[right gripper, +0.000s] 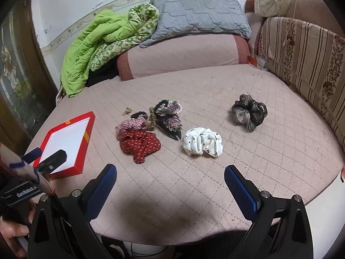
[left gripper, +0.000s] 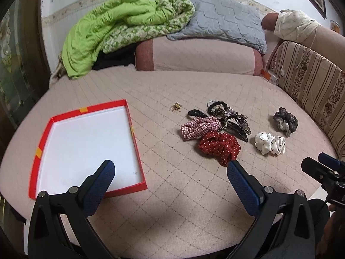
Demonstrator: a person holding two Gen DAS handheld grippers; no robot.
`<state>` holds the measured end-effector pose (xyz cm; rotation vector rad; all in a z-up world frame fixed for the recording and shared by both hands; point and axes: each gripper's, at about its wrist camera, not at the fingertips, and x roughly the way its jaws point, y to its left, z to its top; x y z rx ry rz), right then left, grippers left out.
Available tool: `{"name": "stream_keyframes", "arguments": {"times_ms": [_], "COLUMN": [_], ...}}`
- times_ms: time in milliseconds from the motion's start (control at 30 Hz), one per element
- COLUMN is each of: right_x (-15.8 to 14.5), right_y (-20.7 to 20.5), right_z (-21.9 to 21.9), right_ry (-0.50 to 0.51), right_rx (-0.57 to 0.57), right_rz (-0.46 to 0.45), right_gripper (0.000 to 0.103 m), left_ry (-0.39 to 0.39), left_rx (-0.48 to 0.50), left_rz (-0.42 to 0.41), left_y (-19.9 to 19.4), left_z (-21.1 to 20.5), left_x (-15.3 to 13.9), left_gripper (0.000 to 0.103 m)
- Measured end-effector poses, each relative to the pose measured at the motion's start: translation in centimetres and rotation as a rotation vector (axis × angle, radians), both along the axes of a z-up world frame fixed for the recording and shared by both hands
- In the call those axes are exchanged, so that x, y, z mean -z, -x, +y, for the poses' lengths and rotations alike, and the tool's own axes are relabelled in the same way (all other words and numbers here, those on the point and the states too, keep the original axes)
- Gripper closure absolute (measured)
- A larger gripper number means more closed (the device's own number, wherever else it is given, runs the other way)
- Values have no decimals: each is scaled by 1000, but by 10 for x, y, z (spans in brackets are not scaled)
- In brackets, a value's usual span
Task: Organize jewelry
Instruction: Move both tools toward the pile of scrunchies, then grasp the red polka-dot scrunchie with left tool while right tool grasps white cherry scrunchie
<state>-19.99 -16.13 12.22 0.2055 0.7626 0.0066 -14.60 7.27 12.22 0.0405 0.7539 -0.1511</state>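
Note:
A red box lid with a white inside (left gripper: 86,146) lies empty on the pink quilted bed, also in the right wrist view (right gripper: 64,142). To its right lie a red dotted scrunchie (left gripper: 220,146) (right gripper: 140,145), a checked scrunchie (left gripper: 199,127), a pile of dark clips and beads (left gripper: 226,114) (right gripper: 168,116), a white spotted scrunchie (left gripper: 269,143) (right gripper: 202,143), a dark sheer scrunchie (left gripper: 285,120) (right gripper: 249,111) and a small gold piece (left gripper: 176,106). My left gripper (left gripper: 170,170) is open, empty, near the lid's front right corner. My right gripper (right gripper: 170,172) is open, empty, in front of the scrunchies.
A green quilt (left gripper: 112,30), a grey pillow (left gripper: 224,19) and a pink bolster (left gripper: 200,54) lie at the back. A striped cushion (left gripper: 312,82) lines the right side. The bed's front edge (right gripper: 215,235) is just below the grippers.

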Motion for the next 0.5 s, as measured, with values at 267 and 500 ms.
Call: {"name": "stream_keyframes", "arguments": {"times_ms": [267, 500], "right_x": [17, 34], "right_y": [-19, -22], "right_z": [-31, -50], "right_ry": [-25, -55], "right_rx": [63, 92], "right_rz": [16, 40], "right_gripper": [1, 1], "left_ry": [72, 44], "left_rx": [129, 177], "left_rz": [132, 223], "left_y": [-49, -91], "left_z": [-34, -79], "left_x": [26, 63], "left_gripper": [0, 0]}}
